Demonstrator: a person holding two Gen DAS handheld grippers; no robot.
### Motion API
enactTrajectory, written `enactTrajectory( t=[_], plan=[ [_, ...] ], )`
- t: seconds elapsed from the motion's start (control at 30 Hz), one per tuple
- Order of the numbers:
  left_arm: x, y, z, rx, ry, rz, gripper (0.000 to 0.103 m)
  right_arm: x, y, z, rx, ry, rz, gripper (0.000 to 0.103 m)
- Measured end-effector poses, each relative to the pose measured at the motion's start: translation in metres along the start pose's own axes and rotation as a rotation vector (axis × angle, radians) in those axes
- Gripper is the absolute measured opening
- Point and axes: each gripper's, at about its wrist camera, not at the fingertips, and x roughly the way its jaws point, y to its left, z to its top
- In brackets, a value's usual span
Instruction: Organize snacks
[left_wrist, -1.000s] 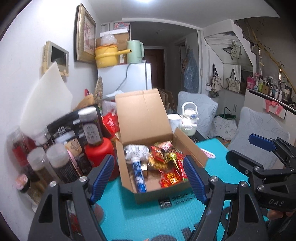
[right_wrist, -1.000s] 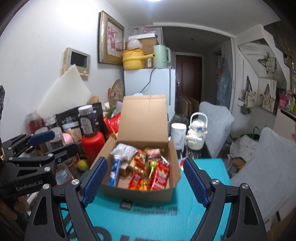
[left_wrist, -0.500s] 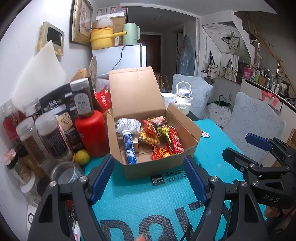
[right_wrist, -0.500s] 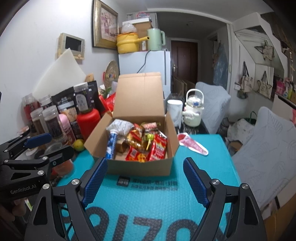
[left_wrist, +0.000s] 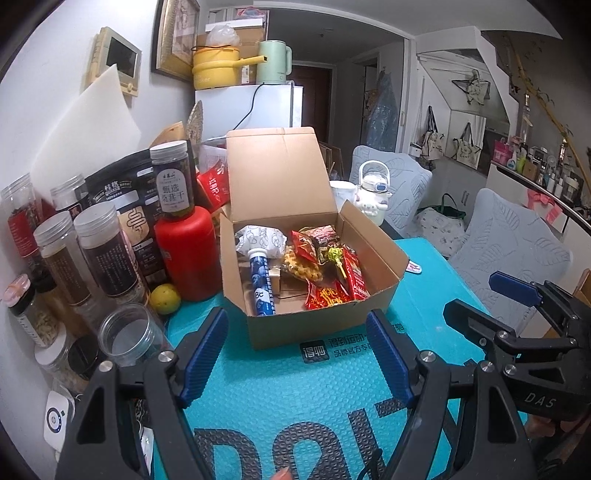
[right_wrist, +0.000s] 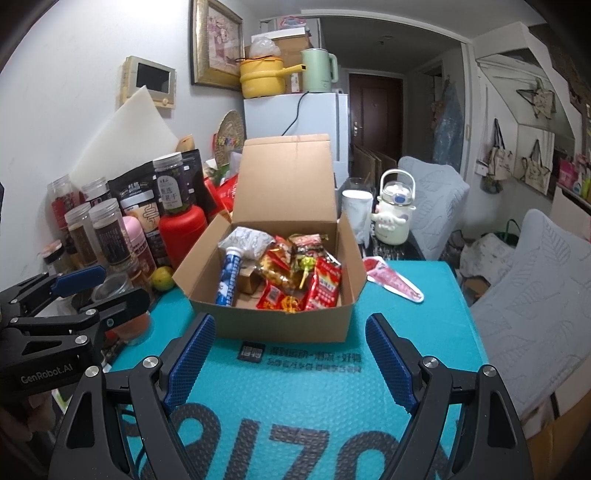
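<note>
An open cardboard box (left_wrist: 317, 325) (right_wrist: 280, 325) stands on a teal bubble mat (left_wrist: 295, 398), lid upright. Inside lie a blue tube (left_wrist: 261, 284) (right_wrist: 229, 277), a white bag (left_wrist: 264, 238), red snack packets (left_wrist: 327, 295) (right_wrist: 327, 284), a yellow snack bag (left_wrist: 299, 267) and a green lollipop (right_wrist: 306, 264). A red-and-white packet (right_wrist: 393, 282) lies on the mat right of the box. My left gripper (left_wrist: 295, 321) hangs open just in front of the box, nothing between its fingers. My right gripper (right_wrist: 289, 325) is likewise open and empty before the box front. Each gripper shows in the other's view: right gripper (left_wrist: 487, 299), left gripper (right_wrist: 103, 290).
Several lidded jars (left_wrist: 99, 254), dark pouches, a red bottle (left_wrist: 188, 254) and a yellow-green citrus fruit (left_wrist: 165, 298) crowd the left of the box. A white cup (right_wrist: 356, 212) and white kettle-shaped bottle (right_wrist: 395, 214) stand behind right. Grey chairs (right_wrist: 532, 295) flank the table's right edge.
Both grippers have sunk and tipped down toward the table; the box sits higher in each view and more teal mat shows. Their jaws stay equally wide.
</note>
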Motion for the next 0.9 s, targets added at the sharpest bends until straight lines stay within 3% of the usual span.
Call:
enactTrajectory(
  t=[0.9],
  plan=[
    [-0.0069,-0.0019,-0.0009,0.027,0.004,0.007,0.077,-0.0094,-0.0002,-0.0046,0.021,-0.009,-0.024,0.084]
  ],
)
